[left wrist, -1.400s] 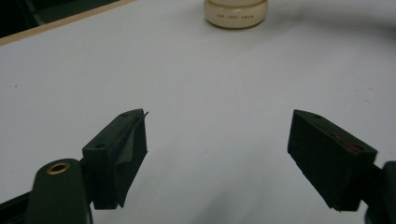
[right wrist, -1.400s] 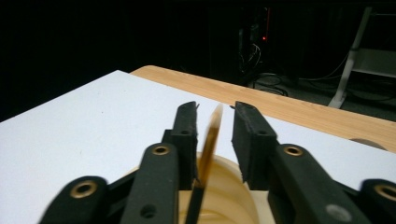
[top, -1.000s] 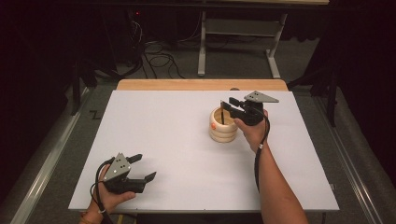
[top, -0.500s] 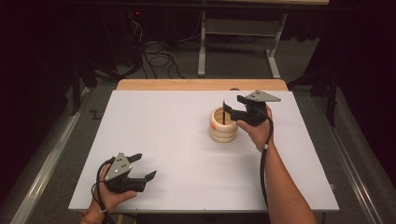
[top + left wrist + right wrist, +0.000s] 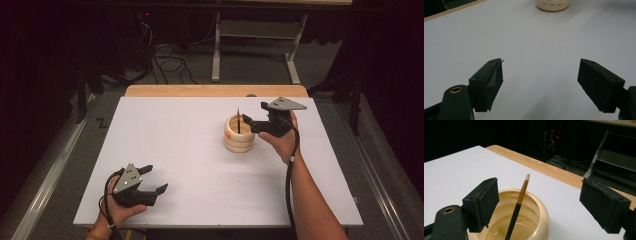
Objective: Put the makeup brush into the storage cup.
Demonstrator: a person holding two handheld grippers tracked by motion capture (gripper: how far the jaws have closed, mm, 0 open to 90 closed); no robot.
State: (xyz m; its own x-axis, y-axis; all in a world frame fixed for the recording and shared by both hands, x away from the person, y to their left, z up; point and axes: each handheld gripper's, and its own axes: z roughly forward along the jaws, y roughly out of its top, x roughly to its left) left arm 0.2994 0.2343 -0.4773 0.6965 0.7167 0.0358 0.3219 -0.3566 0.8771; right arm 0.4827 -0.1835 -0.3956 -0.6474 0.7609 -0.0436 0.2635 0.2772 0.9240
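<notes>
The right gripper (image 5: 248, 120) has just been opening, letting the brush (image 5: 517, 208) stand free in the pot (image 5: 239, 134), while the left gripper (image 5: 152, 181) is sitting open.

Bright even light on white table (image 5: 175, 150), dark bkgd; close jaws slightly soft, no glare.

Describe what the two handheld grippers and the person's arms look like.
Both the left gripper and the right gripper are black, two-jawed, with blocky black pads, a grey three-cornered plate on top and a trailing black cable. The forearms are bare, without sleeves.
</notes>
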